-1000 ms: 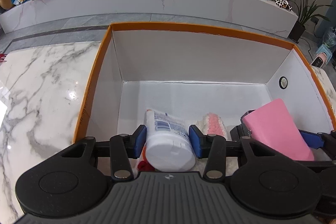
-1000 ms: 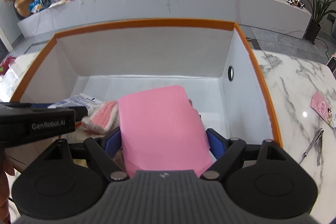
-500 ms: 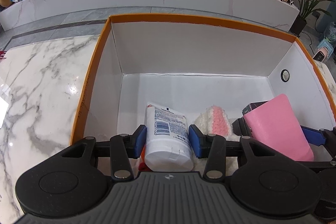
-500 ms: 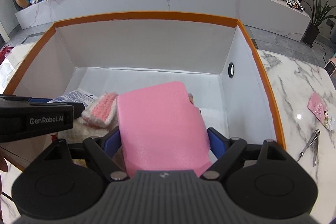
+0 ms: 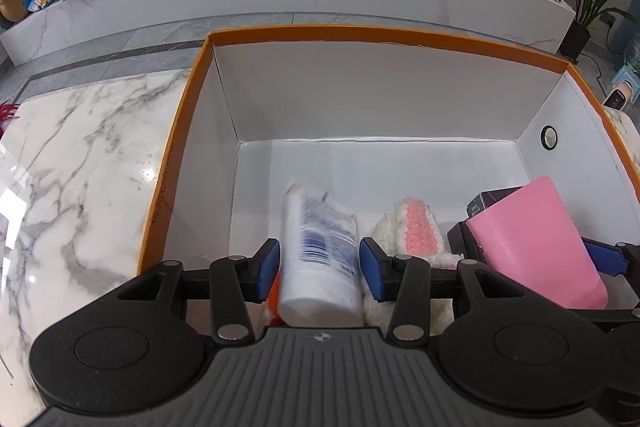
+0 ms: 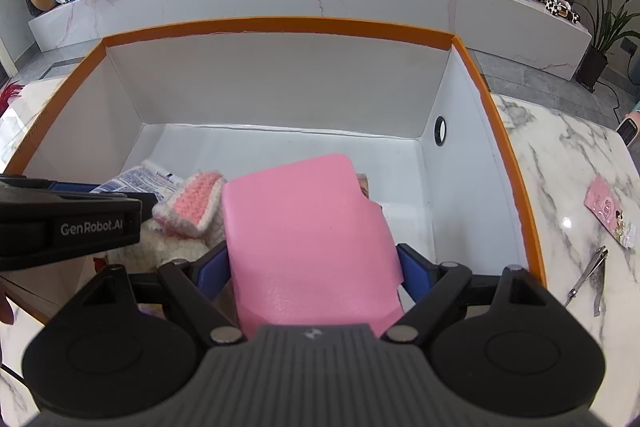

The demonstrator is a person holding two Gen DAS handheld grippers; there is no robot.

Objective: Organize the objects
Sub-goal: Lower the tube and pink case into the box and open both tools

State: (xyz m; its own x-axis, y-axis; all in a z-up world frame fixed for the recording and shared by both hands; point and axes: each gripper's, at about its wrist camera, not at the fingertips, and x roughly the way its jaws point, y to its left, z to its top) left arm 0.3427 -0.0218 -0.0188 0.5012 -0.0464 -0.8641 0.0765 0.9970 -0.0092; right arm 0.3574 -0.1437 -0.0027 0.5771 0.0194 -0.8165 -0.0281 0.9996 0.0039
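Observation:
An open box with an orange rim point(image 5: 384, 35) and white inside fills both views. My left gripper point(image 5: 320, 255) is shut on a white bottle with blue print point(image 5: 320, 251), low at the box's near left. The bottle looks blurred and leans away from me. My right gripper point(image 6: 312, 259) is shut on a pink foam pad point(image 6: 304, 227), over the box's near right. That pad point(image 5: 532, 243) also shows at the right of the left wrist view. A pink-and-cream knitted piece point(image 5: 416, 227) lies on the box floor between bottle and pad. The bottle point(image 6: 136, 179) peeks out behind the left gripper's body point(image 6: 68, 223).
The box stands on a marble table point(image 5: 80, 187). A dark small box point(image 5: 484, 203) sits behind the pink pad. Right of the box lie nail clippers point(image 6: 588, 279) and a pink card packet point(image 6: 610, 215). Something red-orange point(image 5: 274, 295) shows under the bottle.
The bottle has tipped forward between the left pads, its far end reaching deeper into the box, and is now blurred. The pink pad and both grippers have barely shifted.

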